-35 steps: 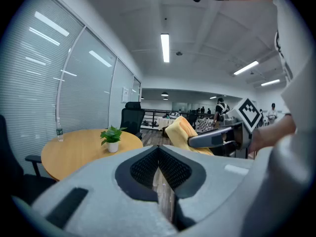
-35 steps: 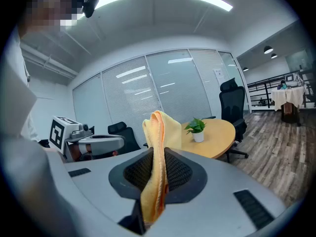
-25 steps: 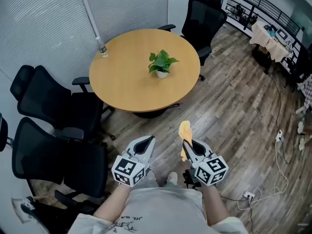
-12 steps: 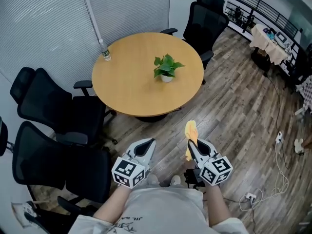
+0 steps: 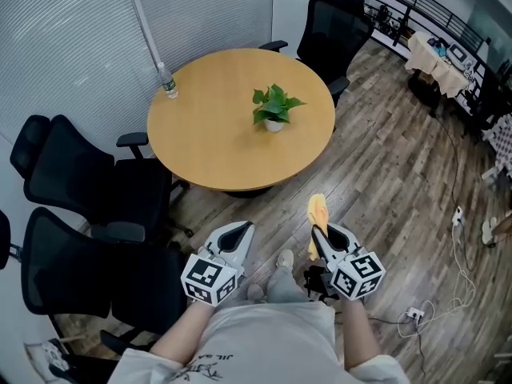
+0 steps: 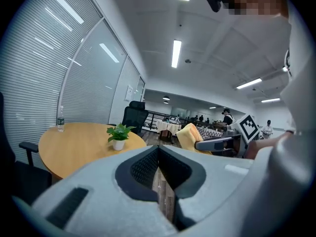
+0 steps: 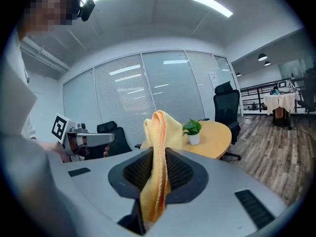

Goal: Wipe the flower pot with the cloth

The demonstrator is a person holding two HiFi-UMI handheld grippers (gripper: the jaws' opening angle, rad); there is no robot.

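Head view, entries as follows. One flower pot [image 5: 274,125], small and white with a green plant, upright near the middle of the round wooden bench [image 5: 200,146], nothing touching it. One cloth [image 5: 318,212], yellow, pinched between the jaws of the right gripper [image 5: 319,232], free end standing up past the tips. One left gripper [image 5: 243,229], jaws pressed together, nothing between them. Progress, as judged: cloth in hand, wiping not yet begun, pot well apart from both grippers with open floor between. Remaining: reach the bench, steady the pot, wipe it. Pose: both grippers side by side before the torso, pointing toward the bench, tilted slightly down.
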